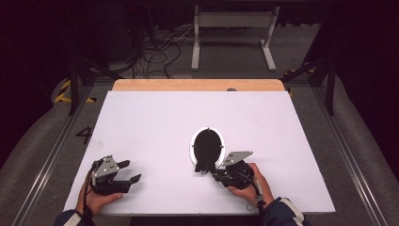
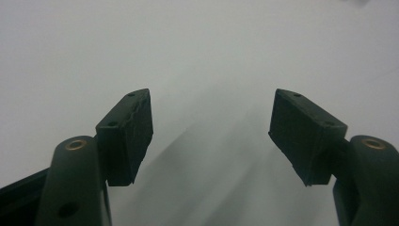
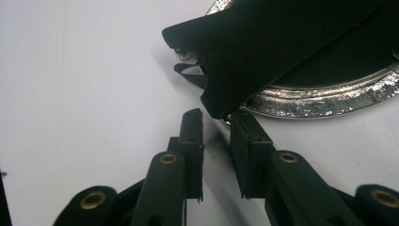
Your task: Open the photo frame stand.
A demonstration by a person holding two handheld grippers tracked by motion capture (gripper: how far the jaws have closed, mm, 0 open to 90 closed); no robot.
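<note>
My right gripper (image 3: 216, 123) rests low on the white table (image 1: 155, 122), jaws parted by a narrow gap, pads pressing on nothing. Just beyond its tips, the black cloth item (image 3: 277, 47) overhangs the near rim of the silver plate (image 3: 329, 96), its lowest corner just above the gap. Well apart, at the table's near left, my left gripper (image 2: 211, 129) stands released, jaws wide over bare surface.
</note>
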